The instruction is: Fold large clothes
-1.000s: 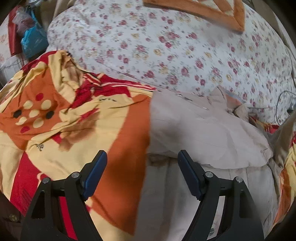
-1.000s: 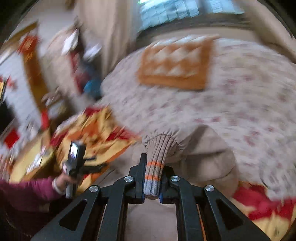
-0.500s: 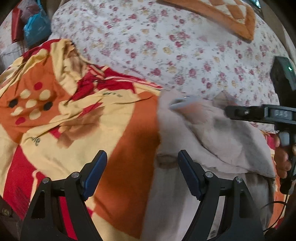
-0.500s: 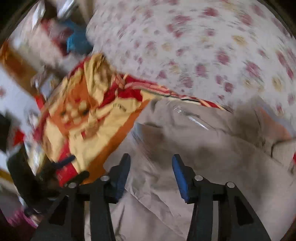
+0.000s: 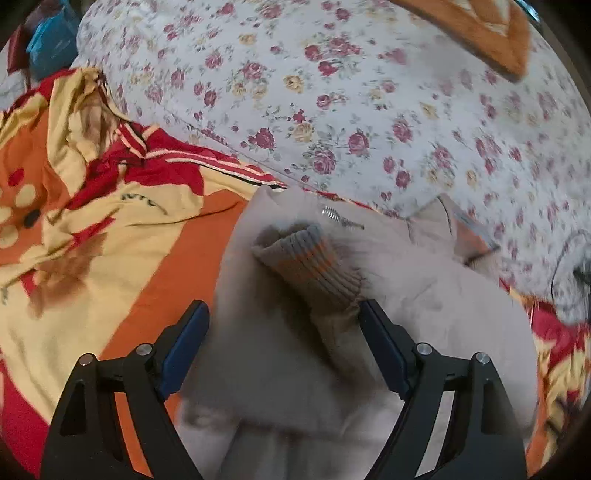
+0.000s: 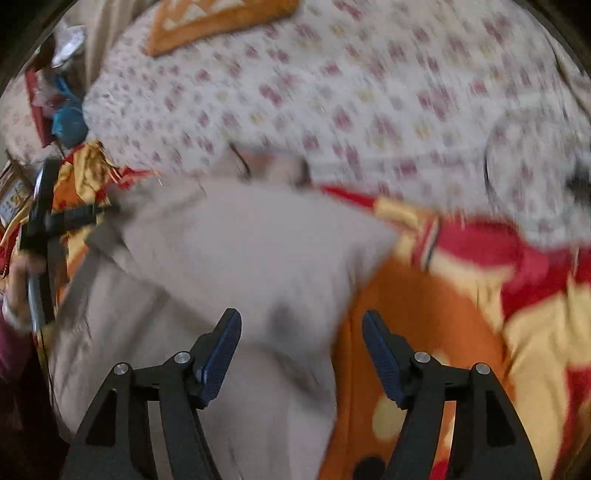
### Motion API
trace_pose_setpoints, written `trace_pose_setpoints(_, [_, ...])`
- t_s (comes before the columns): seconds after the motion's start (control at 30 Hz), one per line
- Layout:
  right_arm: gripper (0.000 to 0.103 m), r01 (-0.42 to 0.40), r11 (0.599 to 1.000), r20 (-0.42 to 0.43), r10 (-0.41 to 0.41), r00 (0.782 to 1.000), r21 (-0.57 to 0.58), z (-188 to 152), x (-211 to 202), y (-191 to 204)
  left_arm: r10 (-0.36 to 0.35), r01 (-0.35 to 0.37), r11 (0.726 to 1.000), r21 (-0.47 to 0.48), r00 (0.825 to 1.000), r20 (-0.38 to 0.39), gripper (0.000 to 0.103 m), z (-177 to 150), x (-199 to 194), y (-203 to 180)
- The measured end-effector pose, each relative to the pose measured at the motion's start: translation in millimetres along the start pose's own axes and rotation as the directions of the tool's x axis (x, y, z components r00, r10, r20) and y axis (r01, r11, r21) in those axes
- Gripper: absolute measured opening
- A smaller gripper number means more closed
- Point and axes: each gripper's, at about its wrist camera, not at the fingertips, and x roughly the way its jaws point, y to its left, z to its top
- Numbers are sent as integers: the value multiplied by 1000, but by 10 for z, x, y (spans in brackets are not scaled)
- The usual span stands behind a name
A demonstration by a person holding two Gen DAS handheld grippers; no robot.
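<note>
— Where's the jacket?

— The beige jacket (image 5: 424, 317) lies spread on the orange, red and yellow blanket (image 5: 110, 236) that covers the near part of the bed; its far edge, where the collar and the zipper (image 5: 341, 218) show, runs along the seam where the blanket meets the floral quilt (image 5: 351, 110); one sleeve is folded across the body, and its ribbed cuff (image 5: 303, 258) with an orange stripe rests on top, pointing toward the jacket's left edge.

— And the grippers?

— The left hand-held gripper (image 5: 284, 350) hangs over the jacket's left side with its jaws spread wide and nothing between them; the left edge of the jacket passes just inside its left finger, and the sleeve lies just beside the right one; whether the pads touch cloth, I cannot tell. The right hand-held gripper (image 6: 301, 354) is likewise spread and holding nothing; it sits astride the jacket's right edge, beige under one finger and orange blanket under the other; that view is smeared with motion blur.

— Room to work?

— Bare blanket lies open on both sides of the jacket, wide to the left and to the right; beyond the far edge the floral quilt rises in a mound, with an orange patterned cushion (image 5: 480, 33) near the bed's far side; a dark cable (image 5: 565, 254) loops on the quilt off the jacket's right shoulder.
</note>
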Motion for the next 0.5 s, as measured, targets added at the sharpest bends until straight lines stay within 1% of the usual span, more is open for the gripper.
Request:
trace_pose_setpoints(0.07, [70, 31, 999, -35, -32, 999, -14, -101, 211, 0, -7, 7, 1000, -19, 1000, -7, 83, 16, 74, -28])
trace_pose_setpoints(0.1, [69, 54, 998, -42, -56, 998, -34, -118, 317, 27, 5, -5, 1000, -18, 1000, -19, 78, 14, 108, -46])
trace_pose_setpoints(0.13, [61, 60, 997, -43, -62, 997, -43, -112, 381, 68, 16, -16, 1000, -9, 999, -30, 72, 4, 125, -66])
trace_pose_setpoints(0.17, [47, 62, 997, -37, -63, 997, -43, -99, 414, 76, 17, -17, 1000, 7, 999, -40, 62, -18, 118, -88])
trace_pose_setpoints(0.2, [10, 64, 997, -25, -65, 998, -31, -79, 442, 72, 6, -5, 1000, 29, 999, -45, 61, -50, 82, -107])
trace_pose_setpoints(0.23, [11, 64, 998, -3, -65, 998, -1, -59, 424, 39, -8, 10, 999, 48, 999, -36, 61, -85, 28, -124])
trace_pose_setpoints(0.27, [10, 80, 996, 23, -81, 996, 37, -74, 358, -69, -19, 21, 997, 68, 1000, -24, 61, -118, -22, -137])
trace_pose_setpoints(0.33, [6, 103, 989, 42, -108, 993, 108, -126, 288, -244, -49, 53, 993, 110, 998, -35, 68, -191, -43, -181])
trace_pose_setpoints(0.37, [6, 113, 982, 28, -119, 993, 153, -177, 318, -356, -48, 53, 992, 118, 998, -44, 73, -214, -23, -190])
trace_pose_setpoints(0.4, [5, 110, 977, -9, -110, 994, 183, -238, 397, -430, -30, 36, 991, 132, 998, -51, 73, -246, 6, -201])
trace_pose_setpoints(0.43, [5, 97, 978, -28, -94, 995, 184, -270, 448, -414, -1, 10, 989, 150, 998, -56, 74, -270, 28, -209])
trace_pose_setpoints(0.47, [5, 73, 982, -34, -68, 997, 174, -308, 446, -394, 11, -1, 987, 159, 998, -60, 74, -276, 30, -207])
trace_pose_setpoints(0.5, [10, 50, 985, -25, -46, 999, 168, -321, 370, -380, 14, -4, 987, 159, 998, -62, 74, -281, 8, -185])
